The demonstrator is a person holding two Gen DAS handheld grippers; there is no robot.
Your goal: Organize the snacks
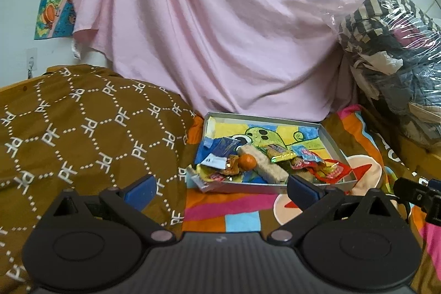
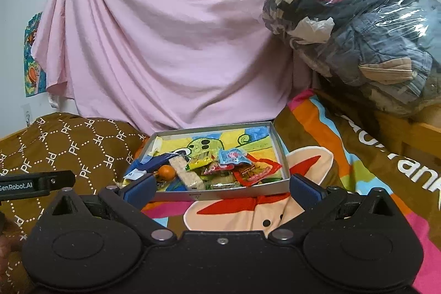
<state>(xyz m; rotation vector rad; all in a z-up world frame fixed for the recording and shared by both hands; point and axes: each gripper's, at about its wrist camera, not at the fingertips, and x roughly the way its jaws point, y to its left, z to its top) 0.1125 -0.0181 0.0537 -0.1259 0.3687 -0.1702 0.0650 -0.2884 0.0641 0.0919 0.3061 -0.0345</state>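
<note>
The shallow cardboard tray (image 2: 220, 190) lay on a colourful cartoon-print blanket (image 2: 344, 156), with a brown patterned cushion (image 1: 82, 128) to its left and a pink sheet (image 2: 165, 46) draped behind it. The snacks were heaped in the tray's near half: a small orange (image 2: 167, 172), a long pale cereal bar (image 2: 187, 172), a blue wrapper (image 2: 162, 158), a light-blue packet (image 2: 233, 157), a red packet (image 2: 256, 172) and a yellow-green sweet (image 2: 199, 163). In the left wrist view several wrappers (image 1: 205, 181) hung over the tray's near-left corner, partly outside the wall. The far half of the tray floor was bare.

In my judgement no sorting had begun; the step in hand was the approach and first pick. It would be best done by taking a top-lying, well-separated item, such as the cereal bar or the orange, across its narrow dimension, descending steeply enough that the fingers clear the near wall. The overhanging wrappers were the risk: a careless sweep could drag them onto the blanket. The light tray may slide on soft bedding, so one gripper might steady its wall.

The left gripper (image 1: 220, 188) was spread wide, held nothing and touched nothing; it hung short of the tray, to its near-left. The right gripper (image 2: 220, 188) was likewise spread wide and empty, its fingers framing the tray's near wall in view without evident contact. Each gripper's body appeared at the edge of the other's view, well apart.
</note>
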